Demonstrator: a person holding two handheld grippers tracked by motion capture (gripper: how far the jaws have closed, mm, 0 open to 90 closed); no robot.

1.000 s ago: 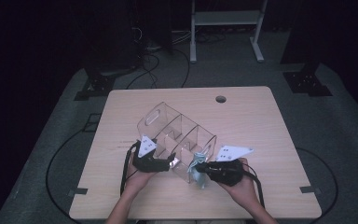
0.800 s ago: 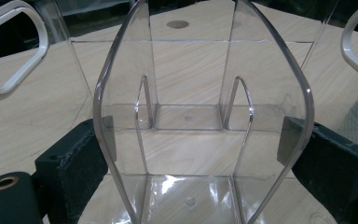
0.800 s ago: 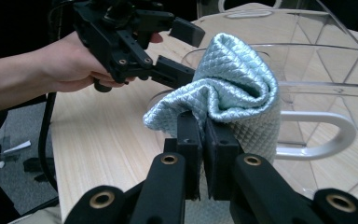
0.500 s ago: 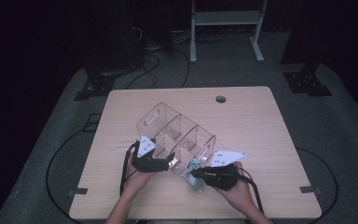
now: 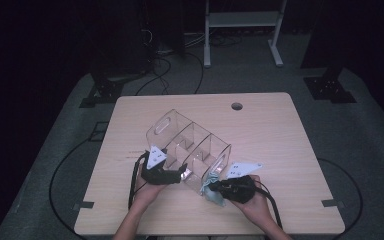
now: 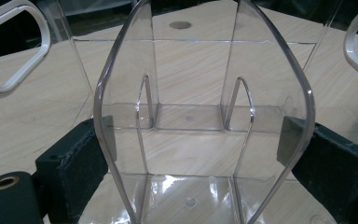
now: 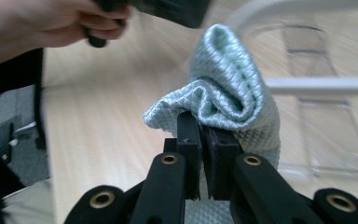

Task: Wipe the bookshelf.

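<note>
A person is sitting at a pale wooden table (image 5: 280,140), working a hand-held gripper in each hand. A clear plastic organiser with handle cut-outs and inner dividers (image 5: 190,145) is sitting near the middle of the table, angled toward the person.

The left gripper (image 5: 179,175) is clamping the near end of the organiser; in the left gripper view its two black pads (image 6: 81,163) are pressing on either side of a transparent curved wall, steadying the organiser.

The right gripper (image 5: 215,188) is clenching a pale mint-green quilted cloth (image 7: 228,98) tightly between its shut jaws, with the bunched cloth bulging above the tips. In the high view the cloth (image 5: 211,192) is hanging just beside the organiser's near right corner, low over the table.

The work looks like wiping the organiser. Several things could be going wrong from here. The cloth is being pinched by a small fold, so dragging it hard across an edge could be pulling it free. Pushing sideways against the light plastic could be twisting it out of the left grip or tipping it. The loose cloth could also be snagging on a divider.
</note>
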